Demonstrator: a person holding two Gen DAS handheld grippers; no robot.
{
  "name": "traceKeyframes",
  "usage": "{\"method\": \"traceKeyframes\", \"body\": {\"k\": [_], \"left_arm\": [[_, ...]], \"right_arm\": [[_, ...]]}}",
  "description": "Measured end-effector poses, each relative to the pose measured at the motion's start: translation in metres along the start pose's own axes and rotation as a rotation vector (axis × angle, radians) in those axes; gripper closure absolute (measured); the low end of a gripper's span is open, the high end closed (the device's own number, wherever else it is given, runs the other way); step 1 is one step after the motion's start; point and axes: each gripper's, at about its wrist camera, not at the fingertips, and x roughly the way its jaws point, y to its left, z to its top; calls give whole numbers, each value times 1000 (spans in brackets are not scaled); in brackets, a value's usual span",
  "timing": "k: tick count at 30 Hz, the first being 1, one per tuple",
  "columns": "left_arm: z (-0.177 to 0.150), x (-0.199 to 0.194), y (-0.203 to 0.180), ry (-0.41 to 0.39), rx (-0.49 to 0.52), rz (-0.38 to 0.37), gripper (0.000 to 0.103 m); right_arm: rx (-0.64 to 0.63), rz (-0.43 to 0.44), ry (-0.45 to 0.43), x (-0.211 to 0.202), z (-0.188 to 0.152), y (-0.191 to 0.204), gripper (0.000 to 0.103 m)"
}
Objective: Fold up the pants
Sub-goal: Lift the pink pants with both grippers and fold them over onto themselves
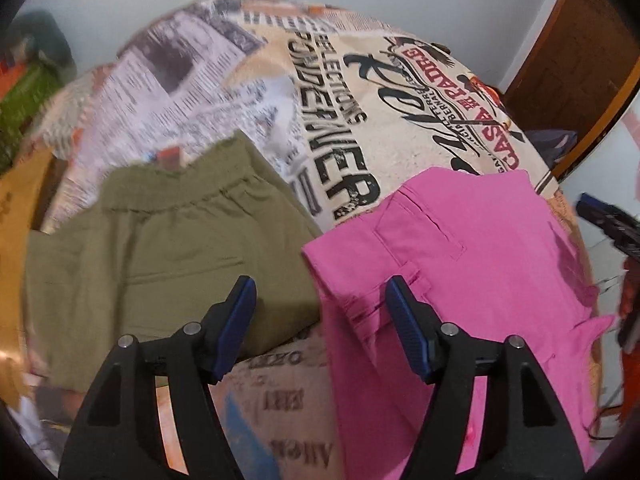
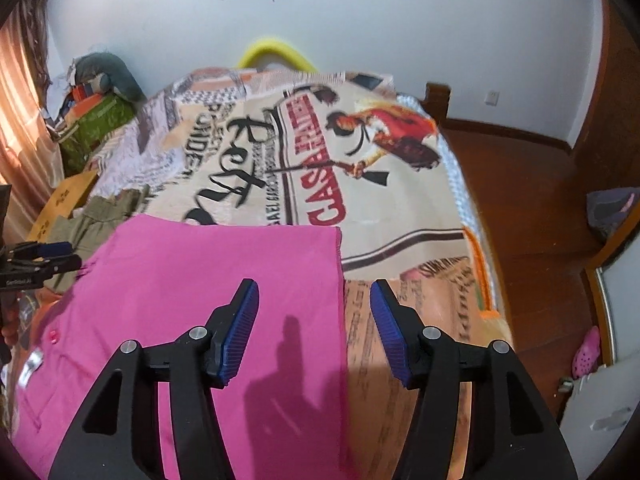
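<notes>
Pink pants [image 1: 460, 280] lie flat on the bed, folded into a rectangle; they also show in the right wrist view [image 2: 208, 280]. Olive green pants [image 1: 168, 248] lie folded to their left, seen small in the right wrist view [image 2: 96, 220]. My left gripper [image 1: 320, 300] is open and empty, hovering over the gap between the two pants. My right gripper [image 2: 314, 300] is open and empty above the pink pants' right edge. The left gripper also shows at the far left of the right wrist view [image 2: 44, 258].
The bed carries a printed cover [image 2: 320, 152] with large lettering. Piled clothes and boxes [image 2: 92, 120] sit at the bed's far left. A wooden floor [image 2: 540, 220] runs along the right, with a pink shoe [image 2: 586, 352] and white furniture [image 2: 600, 408].
</notes>
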Motion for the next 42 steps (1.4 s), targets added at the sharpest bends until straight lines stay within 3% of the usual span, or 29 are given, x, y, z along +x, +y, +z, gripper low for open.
{"method": "traceKeyframes", "body": {"k": [8,11,13,16,17,19,23,31,36,42], "left_arm": [[0,29,-4,33,-16,-86,37],[3,33,-3,50,-29,-151,55],[4,35,-4,55,-35,-148,60],[4,35,-12,45,1,-122,79],[5,33,-16,39,17,-110,88],[5,26,-24,14,52,-67,90],[11,0,-34,-68,105,0,92],[35,-88,-46,-254,123,-6,92],[28,-117,-58,-278,150,-18,92],[-9,-147,-72,-275,196,-21,92]], "right_arm": [[-43,39,107,57,15,-8,49],[-48,74,126,69,18,-6,47],[-63,85,119,72,19,-2,51],[-97,67,134,76,19,6,90],[-99,78,141,76,18,8,98],[-99,93,136,71,18,9,98],[-101,62,63,48,25,10,100],[-55,44,-169,-39,66,10,100],[-60,68,-232,-83,66,22,100],[-51,77,-240,-123,32,31,100]]}}
